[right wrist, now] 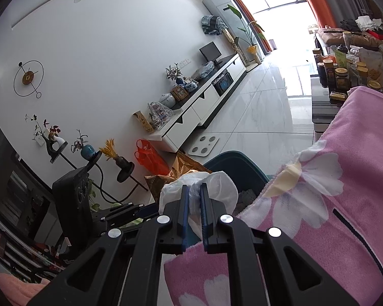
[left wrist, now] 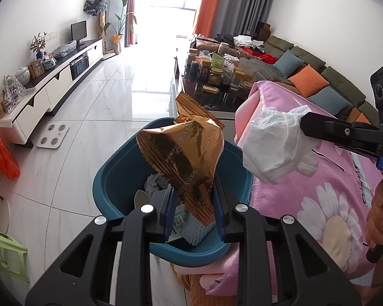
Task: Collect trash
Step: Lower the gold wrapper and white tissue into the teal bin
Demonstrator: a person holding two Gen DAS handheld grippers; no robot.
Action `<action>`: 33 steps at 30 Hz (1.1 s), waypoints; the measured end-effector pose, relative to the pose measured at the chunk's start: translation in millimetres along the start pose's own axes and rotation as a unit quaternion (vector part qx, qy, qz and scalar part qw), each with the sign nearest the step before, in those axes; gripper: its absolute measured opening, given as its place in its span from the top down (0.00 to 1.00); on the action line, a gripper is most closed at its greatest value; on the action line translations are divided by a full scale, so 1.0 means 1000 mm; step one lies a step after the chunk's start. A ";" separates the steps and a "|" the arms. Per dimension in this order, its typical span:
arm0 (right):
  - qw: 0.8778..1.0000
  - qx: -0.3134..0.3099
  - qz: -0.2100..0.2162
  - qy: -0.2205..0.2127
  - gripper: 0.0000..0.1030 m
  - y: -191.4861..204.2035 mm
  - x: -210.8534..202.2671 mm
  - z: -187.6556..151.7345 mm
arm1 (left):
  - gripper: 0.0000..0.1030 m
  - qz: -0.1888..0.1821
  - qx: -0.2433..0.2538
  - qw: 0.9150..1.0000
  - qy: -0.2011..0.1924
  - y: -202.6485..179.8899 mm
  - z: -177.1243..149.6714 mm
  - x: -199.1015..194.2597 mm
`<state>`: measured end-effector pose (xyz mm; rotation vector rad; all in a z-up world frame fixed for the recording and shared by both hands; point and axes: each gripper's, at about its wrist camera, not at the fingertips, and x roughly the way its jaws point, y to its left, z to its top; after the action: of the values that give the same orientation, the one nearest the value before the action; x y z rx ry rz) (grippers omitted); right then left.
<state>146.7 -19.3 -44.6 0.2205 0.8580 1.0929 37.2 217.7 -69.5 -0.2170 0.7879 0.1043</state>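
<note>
My left gripper point(left wrist: 194, 191) has its jaws parted around a gold snack wrapper point(left wrist: 183, 150), which hangs over the teal trash bin point(left wrist: 115, 176). I cannot tell whether the pads still pinch it. The bin holds crumpled paper and other trash. My right gripper point(right wrist: 194, 193) is shut on a crumpled white tissue point(right wrist: 217, 186). In the left wrist view that tissue point(left wrist: 273, 145) hangs at the right gripper's tips point(left wrist: 306, 121), just right of the bin, over the pink flowered blanket point(left wrist: 319, 183). The wrapper point(right wrist: 176, 170) and the bin point(right wrist: 242, 165) also show beyond the tissue.
A dark coffee table point(left wrist: 217, 99) crowded with jars stands behind the bin. A sofa with cushions point(left wrist: 314, 76) runs along the right. A white TV cabinet point(left wrist: 51, 89), a bathroom scale point(left wrist: 53, 135), an orange bag point(left wrist: 1, 153) and a green stool point(left wrist: 5, 252) are on the left.
</note>
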 end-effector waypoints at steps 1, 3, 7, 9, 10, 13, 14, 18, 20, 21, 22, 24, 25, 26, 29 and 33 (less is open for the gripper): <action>1.000 -0.001 0.000 0.001 0.93 0.001 0.001 0.000 | 0.75 0.001 0.000 1.000 0.000 0.001 0.000 0.001; 1.000 -0.002 -0.002 0.003 0.93 0.003 0.004 0.001 | 0.75 0.001 -0.001 1.000 0.002 0.001 0.000 0.003; 1.000 -0.002 -0.003 0.008 0.92 0.003 0.009 0.003 | 0.75 0.002 -0.004 1.000 0.005 0.002 0.000 0.008; 1.000 -0.003 -0.004 0.011 0.93 0.003 0.011 0.003 | 0.74 0.004 -0.005 1.000 0.007 0.002 0.000 0.011; 1.000 -0.003 -0.005 0.012 0.93 0.004 0.013 0.003 | 0.74 0.004 -0.006 1.000 0.008 0.003 -0.002 0.011; 1.000 -0.005 -0.007 0.016 0.93 0.006 0.018 0.004 | 0.74 0.005 -0.007 1.000 0.010 0.004 -0.002 0.013; 1.000 -0.005 -0.008 0.017 0.93 0.006 0.020 0.005 | 0.74 0.006 -0.008 1.000 0.010 0.004 -0.002 0.014; 1.000 -0.005 -0.010 0.022 0.92 0.008 0.026 0.005 | 0.74 0.008 -0.011 1.000 0.012 0.006 -0.002 0.017; 1.000 -0.005 -0.011 0.023 0.92 0.009 0.029 0.004 | 0.74 0.009 -0.011 1.000 0.014 0.006 -0.002 0.018; 1.000 -0.004 -0.012 0.024 0.92 0.009 0.030 0.004 | 0.74 0.010 -0.012 1.000 0.014 0.006 -0.002 0.019; 1.000 -0.003 -0.013 0.025 0.92 0.008 0.032 0.005 | 0.74 0.010 -0.012 1.000 0.015 0.006 -0.002 0.020; 1.000 -0.002 -0.014 0.028 0.92 0.007 0.035 0.005 | 0.74 0.010 -0.014 1.000 0.017 0.006 -0.002 0.023; 0.999 -0.002 -0.015 0.029 0.92 0.007 0.036 0.005 | 0.74 0.010 -0.015 1.000 0.018 0.006 -0.002 0.024; 0.999 -0.002 -0.016 0.031 0.92 0.007 0.038 0.004 | 0.74 0.010 -0.015 1.000 0.019 0.006 -0.002 0.025; 0.999 0.001 -0.018 0.034 0.92 0.007 0.042 0.003 | 0.74 0.011 -0.017 1.000 0.023 0.007 -0.002 0.029; 0.999 0.003 -0.022 0.039 0.92 0.008 0.048 0.003 | 0.74 0.014 -0.020 0.999 0.027 0.009 -0.003 0.035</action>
<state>152.4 26.3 -62.2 0.1640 0.9314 1.0638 58.0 225.8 -98.1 -0.2487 0.8441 0.1409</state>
